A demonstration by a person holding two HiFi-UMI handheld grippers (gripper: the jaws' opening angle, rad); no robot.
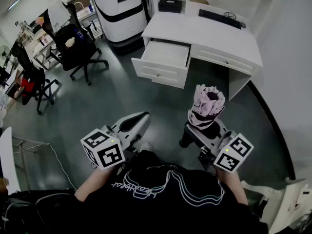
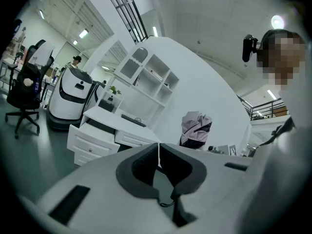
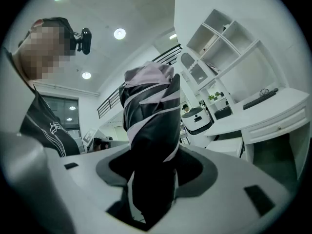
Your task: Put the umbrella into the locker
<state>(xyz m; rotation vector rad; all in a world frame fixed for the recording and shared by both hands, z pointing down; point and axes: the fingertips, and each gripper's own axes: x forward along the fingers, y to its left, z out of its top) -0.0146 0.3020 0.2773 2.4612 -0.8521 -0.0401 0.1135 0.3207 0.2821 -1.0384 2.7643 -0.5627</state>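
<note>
A folded pink and black umbrella (image 1: pixel 207 106) stands upright between the jaws of my right gripper (image 1: pixel 204 126), which is shut on its lower part. In the right gripper view the umbrella (image 3: pixel 148 130) fills the gap between the pads of that gripper (image 3: pixel 153 175). My left gripper (image 1: pixel 140 118) is held beside it at the left, shut with nothing in it; its pads (image 2: pixel 159 155) meet in a thin line. Ahead stands a white desk (image 1: pixel 204 33) with one drawer (image 1: pixel 165 55) pulled open. The left gripper view also shows the umbrella (image 2: pixel 195 129) and the drawer (image 2: pixel 90 141).
A keyboard (image 1: pixel 219 18) lies on the desk under white shelves. A white and black machine (image 1: pixel 119 13) stands left of the desk. Two black office chairs (image 1: pixel 78 48) are at the far left. A white wall runs along the right.
</note>
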